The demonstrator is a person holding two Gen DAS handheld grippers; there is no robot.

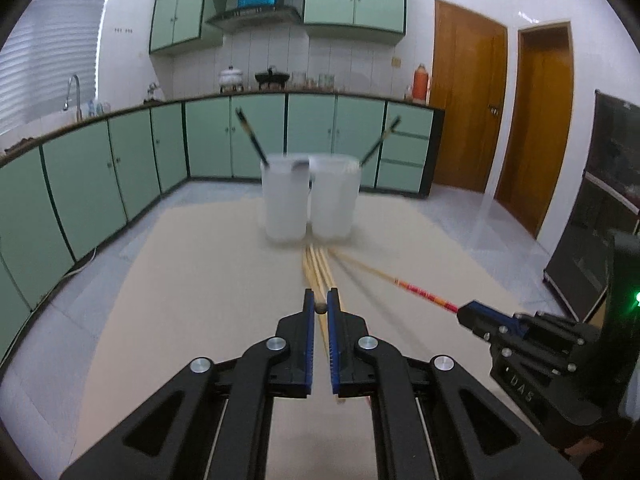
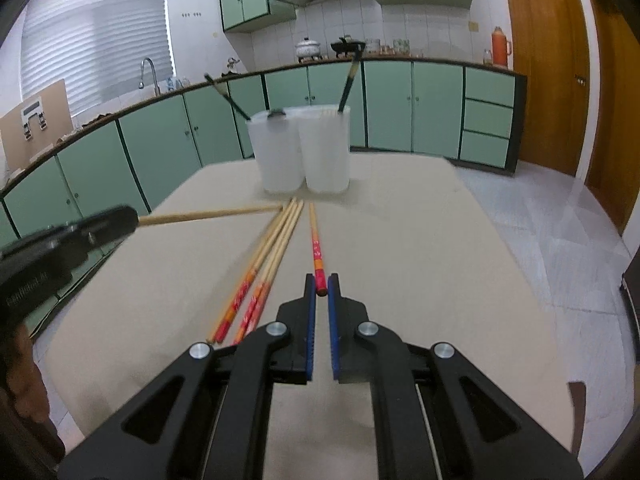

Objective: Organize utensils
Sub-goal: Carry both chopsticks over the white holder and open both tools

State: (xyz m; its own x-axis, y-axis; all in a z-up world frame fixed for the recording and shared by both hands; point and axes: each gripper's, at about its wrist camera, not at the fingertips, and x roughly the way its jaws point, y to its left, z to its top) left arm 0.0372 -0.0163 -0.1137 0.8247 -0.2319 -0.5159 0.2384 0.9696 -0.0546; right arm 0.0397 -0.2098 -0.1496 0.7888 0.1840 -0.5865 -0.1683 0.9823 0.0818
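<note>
The raised letters "DAS" can be read on the black body of the right tongs (image 1: 466,314), seen from the left wrist. White markings are printed on the red chopstick (image 2: 318,256), and lettering on the left tongs (image 2: 132,216), but neither can be made out.

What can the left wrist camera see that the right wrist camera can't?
Only the left wrist view shows the dark cabinet at the right edge and a green light on the right gripper's body. Only the right wrist view shows the cardboard box on the counter and the red ends of the loose chopsticks. Both show the two white cups, and each gripper, left gripper and right gripper, shut on one chopstick.
</note>
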